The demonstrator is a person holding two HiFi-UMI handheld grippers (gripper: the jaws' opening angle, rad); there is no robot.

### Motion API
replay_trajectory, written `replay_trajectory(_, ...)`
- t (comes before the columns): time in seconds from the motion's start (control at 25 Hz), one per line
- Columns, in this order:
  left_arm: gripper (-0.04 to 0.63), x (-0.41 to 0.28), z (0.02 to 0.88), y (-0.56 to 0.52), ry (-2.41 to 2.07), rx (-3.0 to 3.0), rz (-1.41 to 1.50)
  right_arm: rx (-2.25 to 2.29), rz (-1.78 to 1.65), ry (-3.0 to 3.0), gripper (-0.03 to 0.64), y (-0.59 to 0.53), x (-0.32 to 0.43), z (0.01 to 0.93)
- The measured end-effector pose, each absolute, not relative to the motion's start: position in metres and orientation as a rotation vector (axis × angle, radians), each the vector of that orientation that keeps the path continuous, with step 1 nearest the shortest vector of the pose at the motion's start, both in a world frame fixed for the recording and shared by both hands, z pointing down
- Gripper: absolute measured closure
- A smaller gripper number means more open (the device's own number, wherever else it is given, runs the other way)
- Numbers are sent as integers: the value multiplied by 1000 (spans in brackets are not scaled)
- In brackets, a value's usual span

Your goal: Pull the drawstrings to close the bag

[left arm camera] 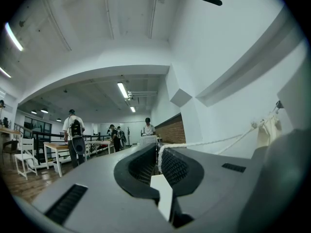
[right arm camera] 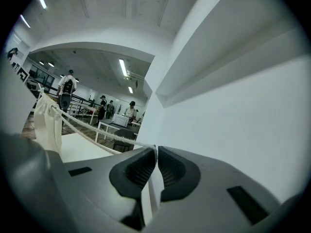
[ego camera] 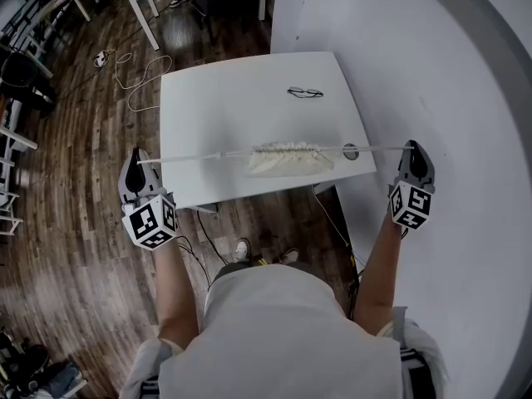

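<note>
A small cream cloth bag (ego camera: 289,158) hangs just above the white table (ego camera: 241,98), its mouth gathered into tight ruffles. White drawstrings run taut out of both ends. My left gripper (ego camera: 137,158) is shut on the left drawstring (ego camera: 193,157) beyond the table's left edge. My right gripper (ego camera: 413,149) is shut on the right drawstring (ego camera: 370,149) past the table's right edge. In the left gripper view the cord (left arm camera: 209,141) leads from the shut jaws to the bag (left arm camera: 268,128). In the right gripper view the cord (right arm camera: 92,129) leads left to the bag (right arm camera: 47,120).
A pair of glasses (ego camera: 305,93) lies on the far part of the table. A round cable hole (ego camera: 350,151) sits near the table's right edge. A white wall (ego camera: 440,73) stands close on the right. Cables (ego camera: 137,71) trail across the wooden floor. Several people (left arm camera: 75,135) stand far off.
</note>
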State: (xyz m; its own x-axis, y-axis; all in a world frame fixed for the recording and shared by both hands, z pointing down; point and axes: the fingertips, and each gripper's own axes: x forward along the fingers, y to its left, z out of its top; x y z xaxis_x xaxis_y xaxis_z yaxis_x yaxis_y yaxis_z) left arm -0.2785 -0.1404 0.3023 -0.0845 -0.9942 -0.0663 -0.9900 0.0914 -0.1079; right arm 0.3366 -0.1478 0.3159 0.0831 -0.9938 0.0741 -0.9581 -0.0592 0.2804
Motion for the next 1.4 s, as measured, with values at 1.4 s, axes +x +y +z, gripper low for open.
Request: replay_trajectory(1.4,577,-284,300,-132,2243,-2072,-44,2140,-162,-1997,574,-135,347,313)
